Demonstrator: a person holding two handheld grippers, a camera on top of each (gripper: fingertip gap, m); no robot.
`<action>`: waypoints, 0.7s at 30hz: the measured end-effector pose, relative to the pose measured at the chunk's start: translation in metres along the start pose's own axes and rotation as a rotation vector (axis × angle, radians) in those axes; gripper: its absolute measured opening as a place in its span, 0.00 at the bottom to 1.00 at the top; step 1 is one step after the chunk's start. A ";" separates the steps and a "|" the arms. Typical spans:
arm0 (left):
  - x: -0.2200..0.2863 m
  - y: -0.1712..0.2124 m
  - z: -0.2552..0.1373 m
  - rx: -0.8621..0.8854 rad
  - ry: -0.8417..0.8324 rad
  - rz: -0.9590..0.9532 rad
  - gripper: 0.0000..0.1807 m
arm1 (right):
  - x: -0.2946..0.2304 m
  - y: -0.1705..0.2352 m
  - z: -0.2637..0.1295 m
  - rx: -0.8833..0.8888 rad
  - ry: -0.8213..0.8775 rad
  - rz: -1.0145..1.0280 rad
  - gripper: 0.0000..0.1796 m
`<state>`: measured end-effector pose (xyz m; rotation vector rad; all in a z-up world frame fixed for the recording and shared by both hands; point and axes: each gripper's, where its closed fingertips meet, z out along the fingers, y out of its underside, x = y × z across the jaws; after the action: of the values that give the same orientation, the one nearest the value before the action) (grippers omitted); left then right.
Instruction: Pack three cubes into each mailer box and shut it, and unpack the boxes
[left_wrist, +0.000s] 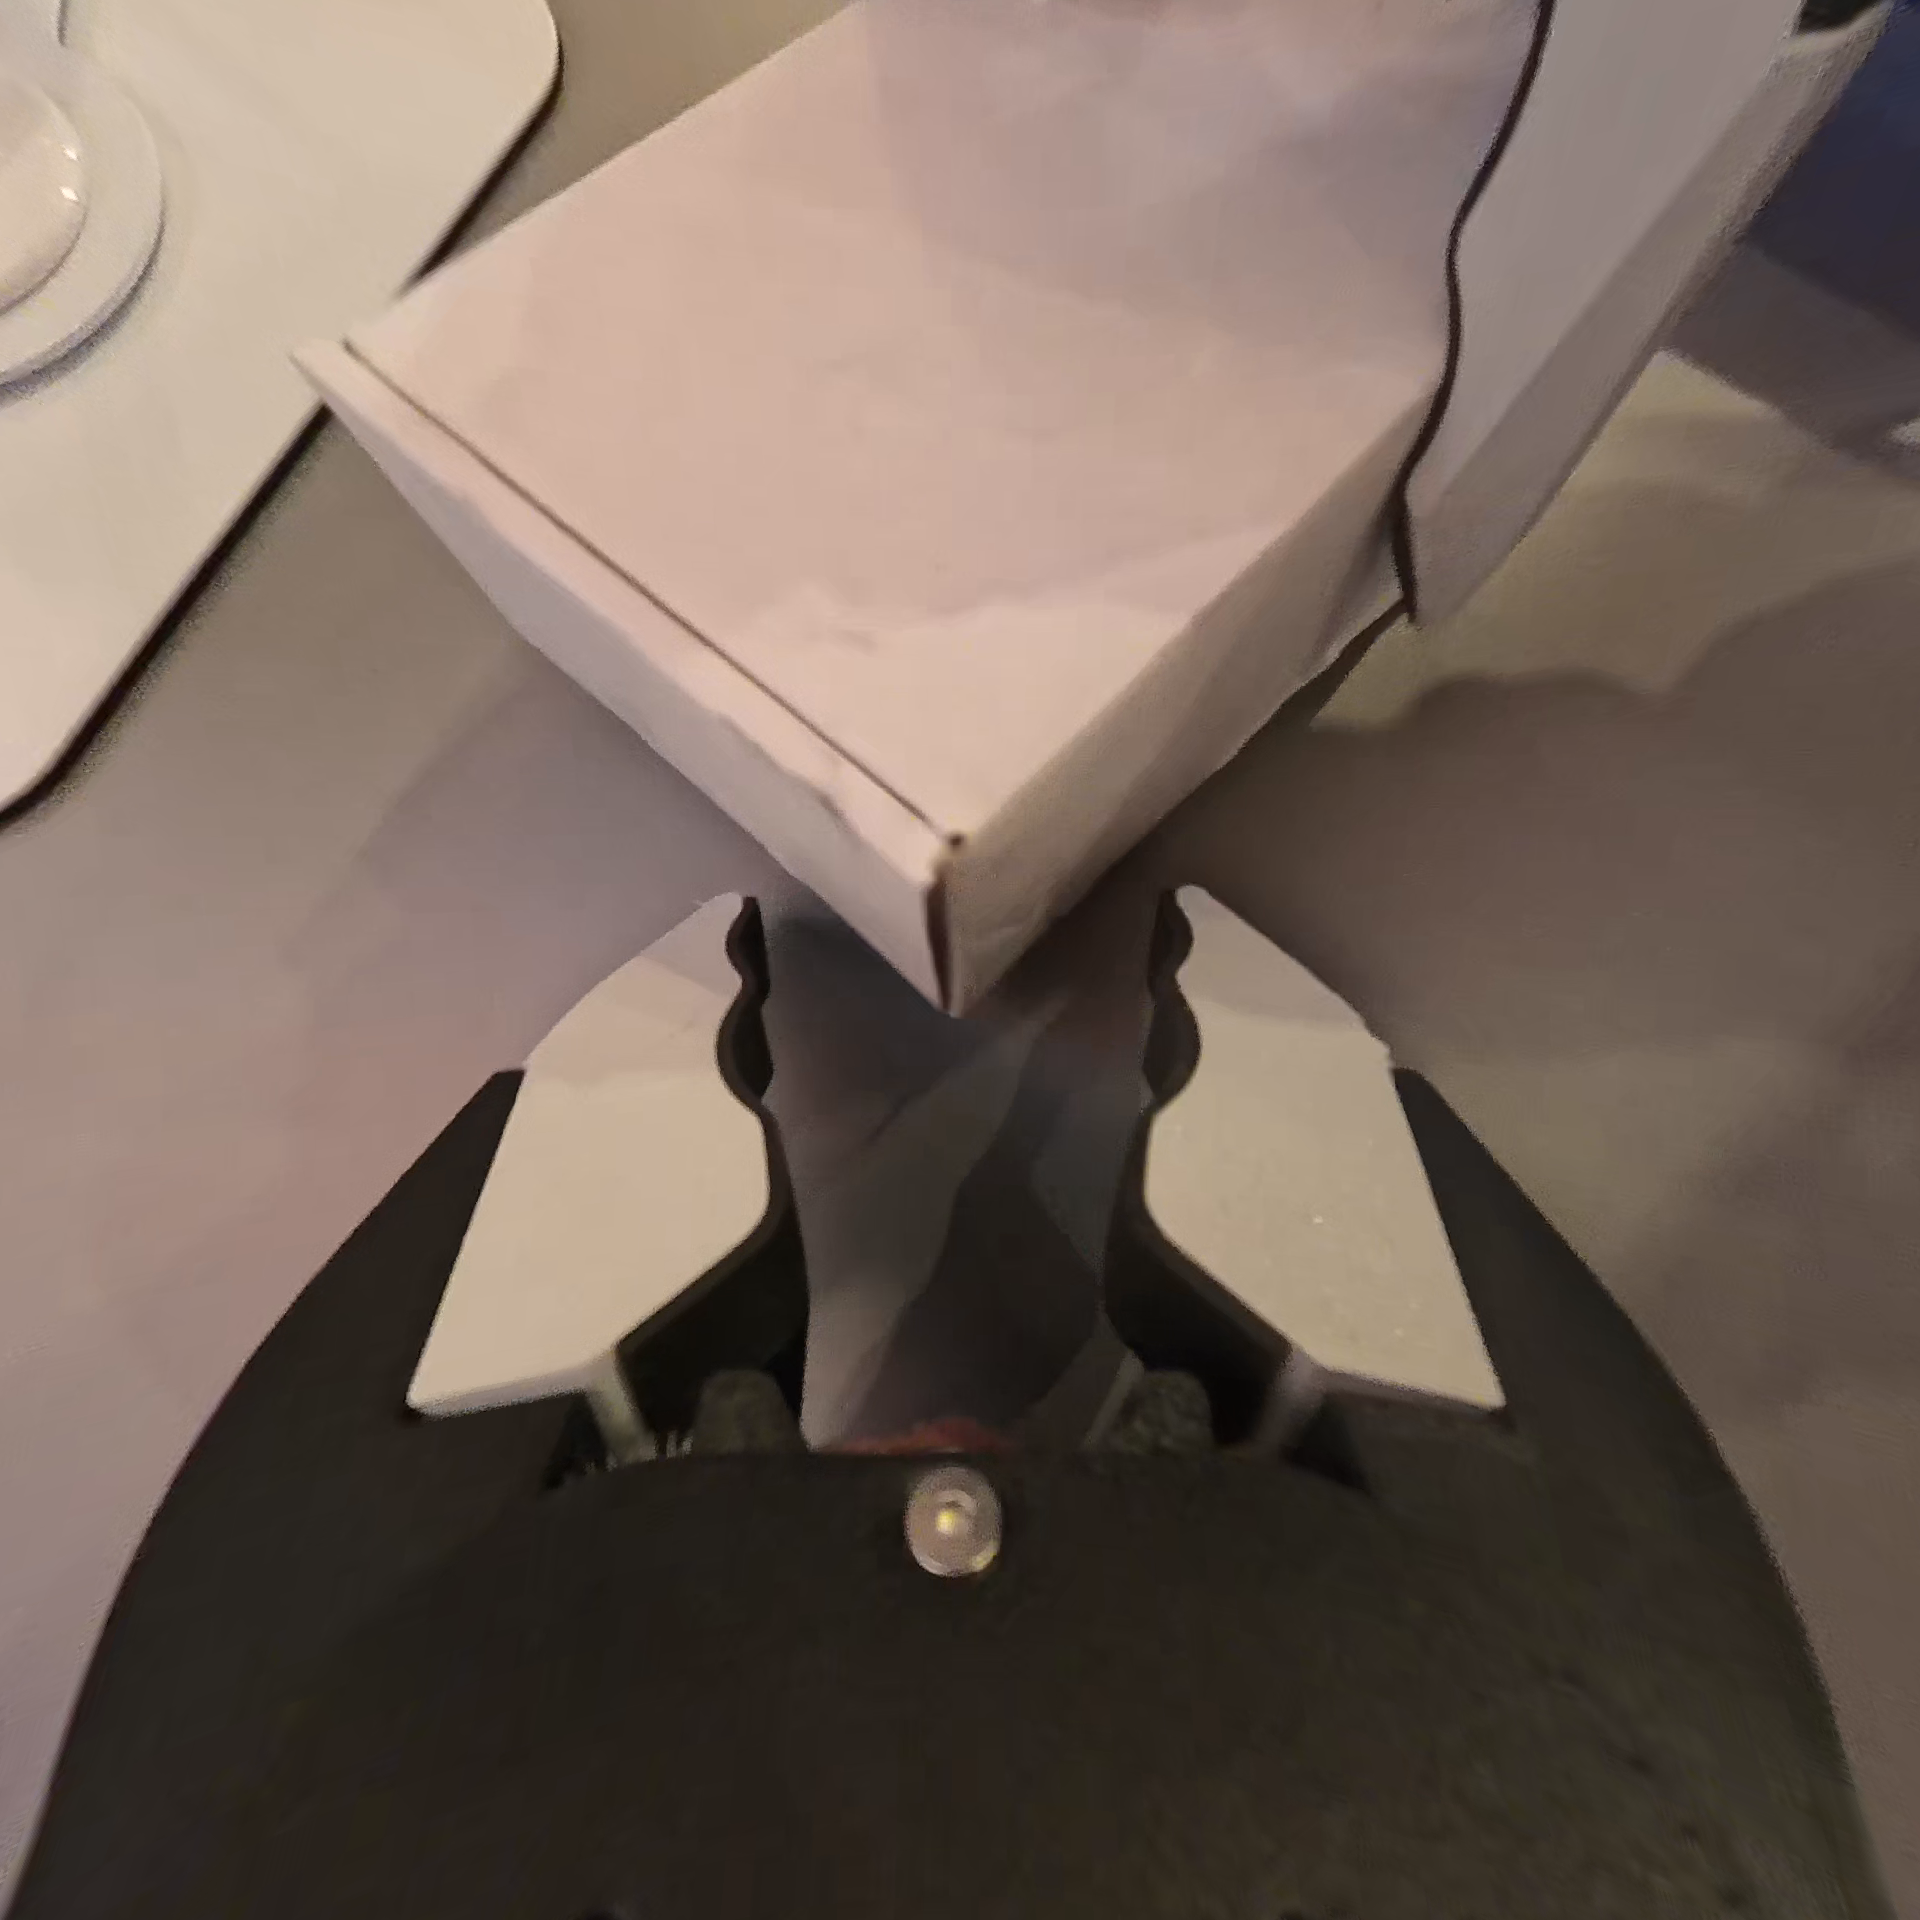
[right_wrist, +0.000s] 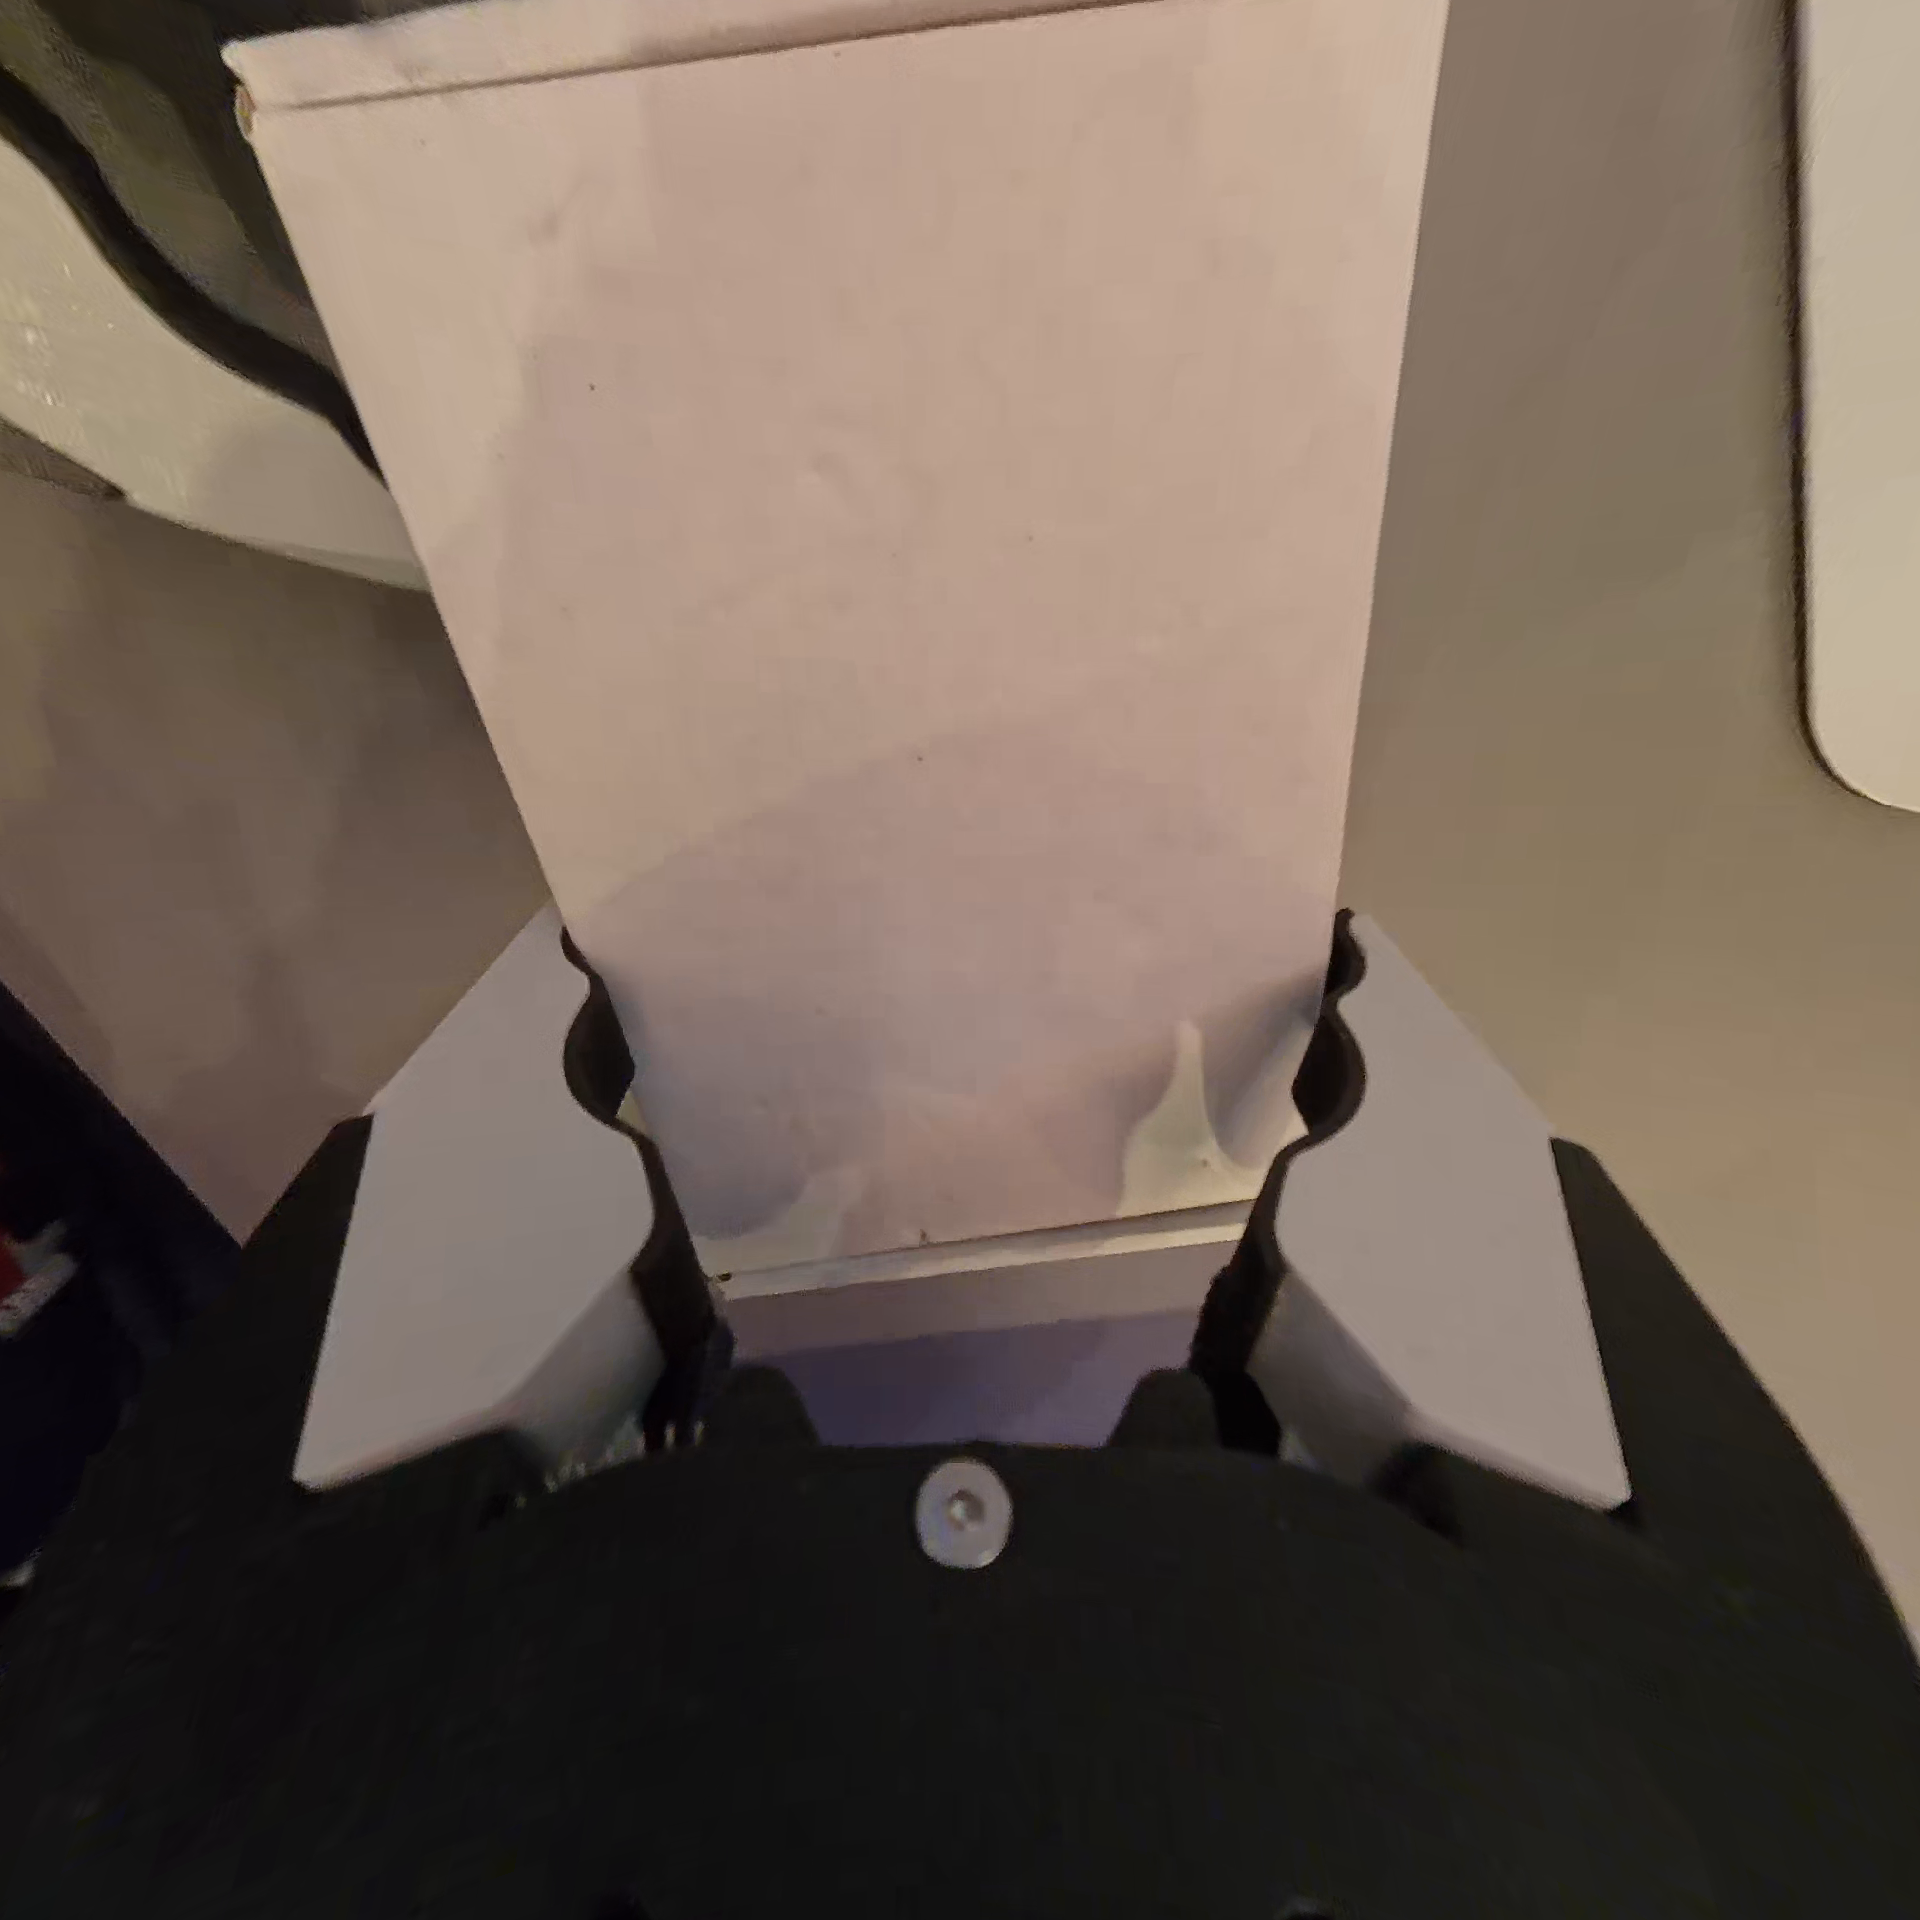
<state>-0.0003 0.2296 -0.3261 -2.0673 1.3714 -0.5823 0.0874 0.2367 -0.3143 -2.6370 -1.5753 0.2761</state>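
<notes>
Holding a shut white mailer box (left_wrist: 914, 499) looks like the step in hand, with the box apparently lifted or tilted off the grey tabletop (left_wrist: 208, 987) and carried between places.

At the far left of the left wrist view lies a pale rounded-corner mat (left_wrist: 291, 208) with a clear domed disc (left_wrist: 62, 208) on it, well apart from the box. Moving rightwards, the left gripper (left_wrist: 961, 935) stands released: its jaws are parted, and the box's near corner hangs just ahead of and between the fingertips without being pinched (whether it brushes either pad cannot be told). A thin dark cable (left_wrist: 1455, 312) runs down the box's right side.

In the right wrist view, the right gripper (right_wrist: 956, 956) is clenched on the mailer box (right_wrist: 883, 520), its jaws pressing the two long sides near the end closest to the camera. The card looks slightly puckered beside the right pad (right_wrist: 1325, 1049), so the squeeze is probably firm enough already. At the far right a pale mat edge (right_wrist: 1870, 416) shows.

To do this well, the person should likely keep the right grip steady rather than tighter, since thin card buckles, and keep the box level so any cubes inside (none can be seen) do not slide against the lid. The left gripper would probably serve best supporting the free corner or pinning the lid flap before the box is set flat on the table.
</notes>
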 end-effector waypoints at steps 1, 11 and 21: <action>0.001 -0.002 -0.002 0.011 0.009 -0.011 0.39 | 0.000 -0.003 -0.002 0.029 -0.016 0.029 0.73; 0.004 -0.024 -0.022 0.152 0.074 -0.190 0.49 | -0.016 -0.017 -0.026 0.309 -0.258 0.261 0.73; 0.002 -0.003 -0.020 0.039 0.030 -0.067 0.43 | -0.008 0.033 -0.143 0.374 0.088 -0.001 0.73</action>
<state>-0.0108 0.2240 -0.3093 -2.0876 1.3008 -0.6660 0.1382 0.2203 -0.1770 -2.3291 -1.3449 0.4046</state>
